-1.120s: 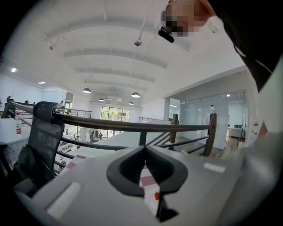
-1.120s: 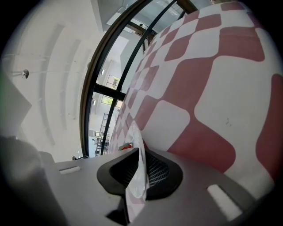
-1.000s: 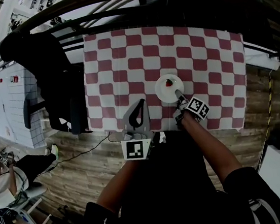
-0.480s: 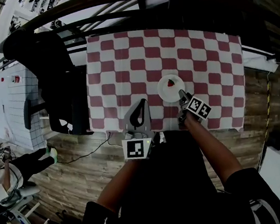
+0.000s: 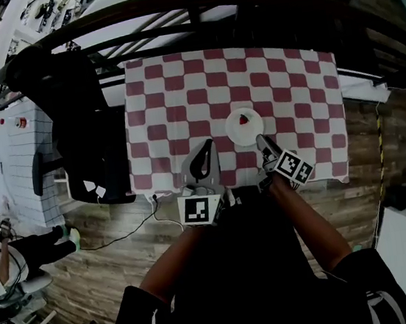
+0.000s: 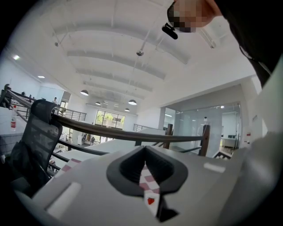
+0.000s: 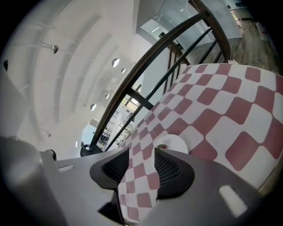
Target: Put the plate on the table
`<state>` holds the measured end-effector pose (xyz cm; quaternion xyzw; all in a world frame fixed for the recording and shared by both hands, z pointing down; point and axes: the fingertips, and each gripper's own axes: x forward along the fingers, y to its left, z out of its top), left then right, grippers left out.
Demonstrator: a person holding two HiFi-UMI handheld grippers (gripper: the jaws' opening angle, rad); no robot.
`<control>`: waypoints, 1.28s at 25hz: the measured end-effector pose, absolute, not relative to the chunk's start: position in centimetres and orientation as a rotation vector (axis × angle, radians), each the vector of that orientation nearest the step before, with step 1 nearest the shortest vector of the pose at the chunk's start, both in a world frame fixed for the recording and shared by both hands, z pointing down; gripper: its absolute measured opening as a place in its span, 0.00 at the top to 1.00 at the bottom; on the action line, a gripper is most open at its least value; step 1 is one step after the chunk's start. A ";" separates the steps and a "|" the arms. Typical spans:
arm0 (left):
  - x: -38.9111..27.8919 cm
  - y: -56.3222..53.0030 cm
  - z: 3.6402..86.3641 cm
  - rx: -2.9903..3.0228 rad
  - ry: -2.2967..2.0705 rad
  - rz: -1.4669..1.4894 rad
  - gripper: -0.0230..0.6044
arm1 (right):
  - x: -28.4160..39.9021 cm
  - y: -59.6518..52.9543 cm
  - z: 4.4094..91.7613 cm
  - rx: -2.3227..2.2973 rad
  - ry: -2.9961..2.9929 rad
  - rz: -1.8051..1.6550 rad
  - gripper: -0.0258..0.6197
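Observation:
A white plate (image 5: 247, 131) with a strawberry (image 5: 243, 120) on it lies flat on the red-and-white checked table (image 5: 179, 94), near the front edge. My right gripper (image 5: 260, 141) is just off the plate's near right rim. Its jaws are closing, with only tablecloth showing between them. In the right gripper view the plate (image 7: 176, 142) lies a little beyond the right gripper (image 7: 141, 152). My left gripper (image 5: 205, 146) hovers over the cloth left of the plate, jaws shut and holding nothing. Its own view shows the left gripper (image 6: 145, 150) with a thin slit between the pads.
A black office chair (image 5: 71, 115) stands against the table's left side. A dark curved railing (image 5: 204, 2) runs along the far edge. A white cabinet (image 5: 10, 161) is further left. Wooden floor (image 5: 394, 147) lies to the right, and a cable (image 5: 123, 227) trails by the table's front left corner.
The right gripper's tips were on the plate's near rim; they have come off it and drawn back slightly. The plate stays on the cloth. The left gripper has hardly moved.

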<state>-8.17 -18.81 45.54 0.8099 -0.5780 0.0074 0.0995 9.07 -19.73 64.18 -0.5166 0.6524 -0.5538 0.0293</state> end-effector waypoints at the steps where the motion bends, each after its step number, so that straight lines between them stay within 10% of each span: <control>1: -8.2 -18.6 45.4 2.398 -1.691 0.019 0.95 | 8.6 -19.5 63.0 -1.573 2.016 -1.691 0.68; 17: -6.9 -11.6 44.4 2.474 -1.476 -0.071 0.95 | 2.9 -11.2 48.4 -1.567 2.298 -1.239 0.96; 32: -4.8 -8.1 40.3 2.496 -1.621 -0.040 0.95 | 2.1 -8.2 40.6 -1.699 2.755 -0.452 0.96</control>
